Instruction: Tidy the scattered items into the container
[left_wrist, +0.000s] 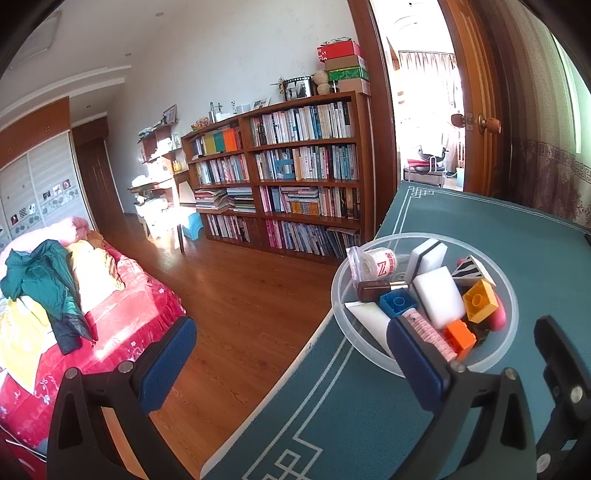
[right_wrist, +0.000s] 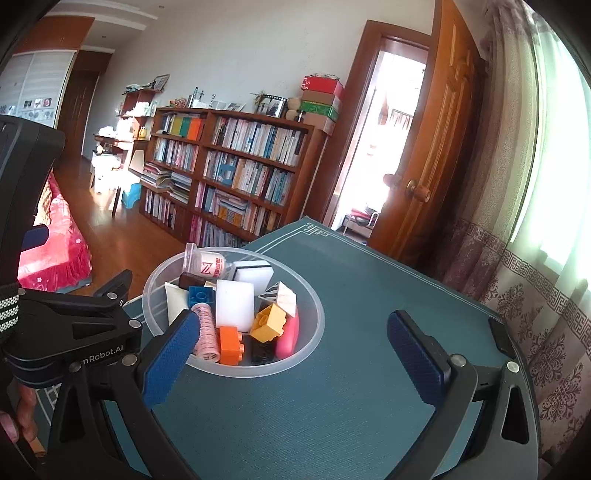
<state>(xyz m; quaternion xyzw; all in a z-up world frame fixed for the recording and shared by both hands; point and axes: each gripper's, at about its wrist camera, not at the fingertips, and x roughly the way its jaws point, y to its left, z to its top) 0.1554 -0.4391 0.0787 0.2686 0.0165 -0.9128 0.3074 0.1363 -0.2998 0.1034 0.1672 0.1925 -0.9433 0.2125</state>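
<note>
Centrally on the teal table mat (right_wrist: 332, 406): translucent round container (right_wrist: 317, 332), near the mat's left edge, loaded with small items. Contents, front to back: pink-wrapped roll (right_wrist: 207, 332) against the near left wall; orange brick (right_wrist: 231, 345) beside it; yellow brick (right_wrist: 269, 323) to the right, tilted; pink object (right_wrist: 290, 338) against the right wall; black item (right_wrist: 262, 352) low at the front, type not determinable. Mid-level: white foam block (right_wrist: 234, 308), blue brick (right_wrist: 199, 295), white card (right_wrist: 175, 301) leaning on the left wall. Rear: second white sponge with a dark stripe (right_wrist: 255, 273), zebra-patterned piece (right_wrist: 279, 293), brown bar (right_wrist: 192, 280), printed white roll in clear wrap (right_wrist: 210, 267) over the far rim.

Mat surface around the container: bare in both views.

Right gripper (right_wrist: 291, 350): jaws spread wide, nothing between the blue pads; left pad overlapping the container's near left rim in view, right pad over bare mat. Actual contact with the rim: not determinable.

Left gripper (left_wrist: 291, 362): jaws spread wide, nothing held; one pad over the wooden floor (left_wrist: 240, 314) beyond the table edge, the other in front of the container's near rim. Seen from the right wrist view just left of the container, a hand (right_wrist: 18, 410) below it.

Background: bookcase (left_wrist: 295, 173), red-covered bed (left_wrist: 110, 332) with clothes, open wooden door (right_wrist: 436, 147), patterned curtain (right_wrist: 535, 295).
</note>
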